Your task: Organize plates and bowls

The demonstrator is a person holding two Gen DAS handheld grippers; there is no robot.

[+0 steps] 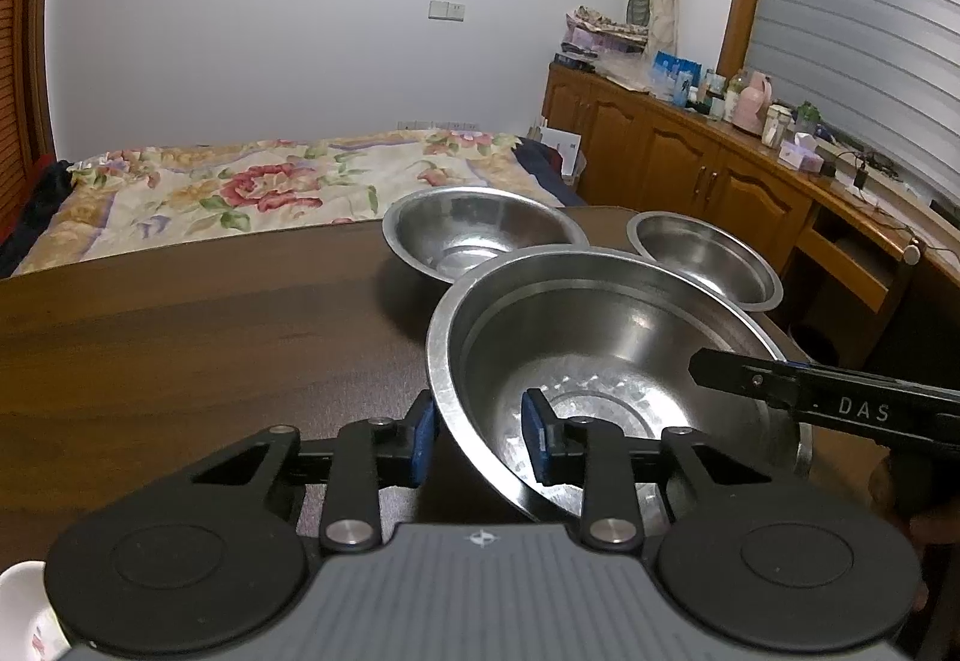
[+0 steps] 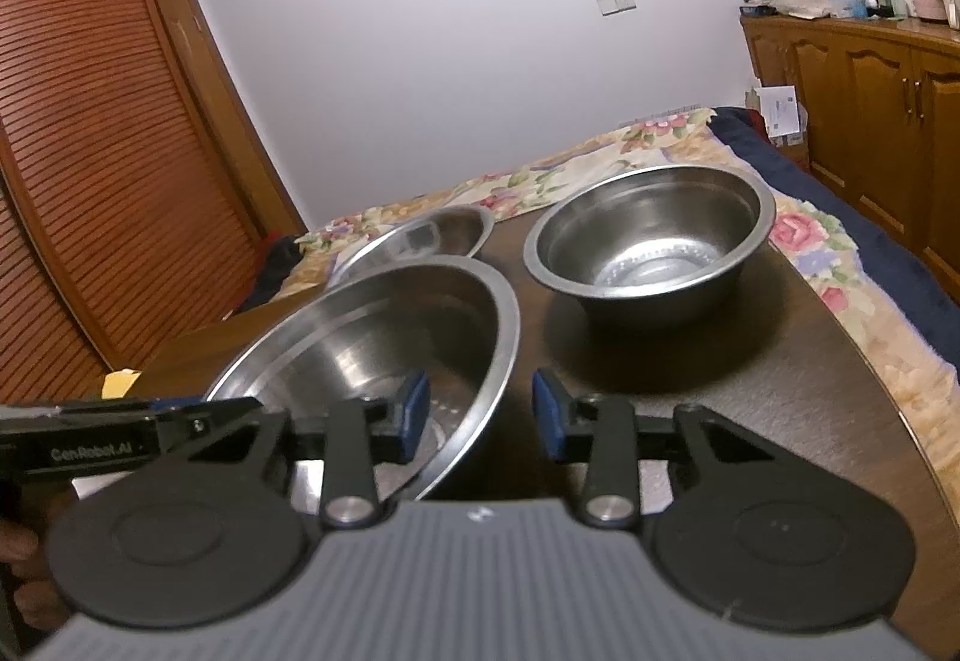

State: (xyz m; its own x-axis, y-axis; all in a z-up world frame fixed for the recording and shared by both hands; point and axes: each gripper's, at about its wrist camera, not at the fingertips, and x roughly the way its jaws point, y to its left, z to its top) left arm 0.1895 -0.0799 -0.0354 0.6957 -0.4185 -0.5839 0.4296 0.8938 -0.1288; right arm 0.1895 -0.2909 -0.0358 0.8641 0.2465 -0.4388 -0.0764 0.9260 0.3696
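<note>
Three steel bowls stand on a dark wooden table [image 1: 180,349]. The large bowl [image 1: 600,337] [image 2: 372,337] is nearest. My left gripper [image 1: 480,439] is open and straddles its near-left rim, one blue pad outside and one inside. My right gripper [image 2: 482,415] is open too, astride the bowl's right rim, and shows as a black bar [image 1: 840,403] in the left wrist view. Behind stand a shallow medium bowl [image 1: 480,235] [image 2: 420,241] and a deeper small bowl [image 1: 702,253] [image 2: 648,241]. Neither pad pair visibly presses the rim.
A white cup-like dish [image 1: 24,613] peeks in at the lower left. A yellow scrap [image 2: 120,382] lies at the table's left edge. Beyond the table is a bed with a floral quilt [image 1: 240,187]. Wooden cabinets [image 1: 690,163] with clutter run along the right wall.
</note>
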